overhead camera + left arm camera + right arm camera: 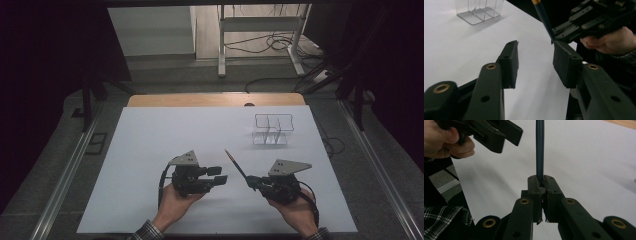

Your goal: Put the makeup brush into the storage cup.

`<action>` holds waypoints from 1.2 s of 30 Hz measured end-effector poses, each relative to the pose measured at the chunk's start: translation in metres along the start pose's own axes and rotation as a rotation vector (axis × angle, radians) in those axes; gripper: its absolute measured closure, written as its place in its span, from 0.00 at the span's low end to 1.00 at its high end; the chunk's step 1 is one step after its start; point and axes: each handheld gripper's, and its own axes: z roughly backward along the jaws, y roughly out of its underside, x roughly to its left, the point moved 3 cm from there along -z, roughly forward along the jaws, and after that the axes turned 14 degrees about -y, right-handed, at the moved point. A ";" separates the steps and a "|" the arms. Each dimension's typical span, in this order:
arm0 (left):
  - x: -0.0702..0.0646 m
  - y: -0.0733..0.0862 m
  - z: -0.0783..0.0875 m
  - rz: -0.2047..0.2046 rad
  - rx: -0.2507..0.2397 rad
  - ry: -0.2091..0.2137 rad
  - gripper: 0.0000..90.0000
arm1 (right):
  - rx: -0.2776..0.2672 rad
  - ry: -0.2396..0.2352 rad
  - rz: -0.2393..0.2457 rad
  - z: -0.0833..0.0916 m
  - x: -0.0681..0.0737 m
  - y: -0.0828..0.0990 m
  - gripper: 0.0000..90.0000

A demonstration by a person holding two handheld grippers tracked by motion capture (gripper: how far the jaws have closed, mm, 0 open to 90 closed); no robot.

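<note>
A dark blue pencil [235, 163] with an orange band near its far end sticks out of my right gripper [251, 182], which is shut on its lower end. In the right gripper view the pencil [539, 150] rises straight from between the closed jaws of the right gripper [541, 185]. My left gripper [220, 175] is held open just left of it, jaws pointing right, nothing between them. In the left gripper view the open left gripper [535, 62] faces the pencil [544, 18] and the other gripper beyond. A clear divided holder [272, 129] stands at the far right.
A white sheet [150, 150] covers the table, with a wooden edge [215, 99] at the back. The clear holder [479, 11] is upper left in the left gripper view. Metal rails run along both table sides; a frame and cables lie on the floor beyond.
</note>
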 end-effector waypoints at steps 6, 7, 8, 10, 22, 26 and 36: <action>-0.002 -0.002 -0.010 0.010 0.002 0.023 0.66 | -0.003 -0.004 0.001 -0.002 0.001 0.000 0.94; -0.004 -0.003 -0.013 0.013 0.003 0.034 0.67 | -0.003 -0.004 0.002 -0.003 0.002 0.000 0.94; -0.004 -0.003 -0.015 0.014 0.004 0.039 0.67 | -0.001 -0.006 0.001 -0.003 0.002 0.000 0.94; -0.005 -0.004 -0.017 0.021 0.000 0.051 0.67 | -0.001 -0.008 0.004 -0.005 0.003 0.000 0.94; -0.005 -0.007 -0.021 0.048 -0.014 0.099 0.73 | -0.001 -0.029 0.008 -0.013 0.004 0.000 0.94; -0.005 -0.006 -0.023 0.048 -0.009 0.104 0.74 | 0.001 -0.041 0.015 -0.015 0.006 -0.001 0.94; -0.004 -0.005 -0.022 0.061 0.000 0.122 0.93 | 0.024 -0.047 0.030 -0.022 0.006 0.000 1.00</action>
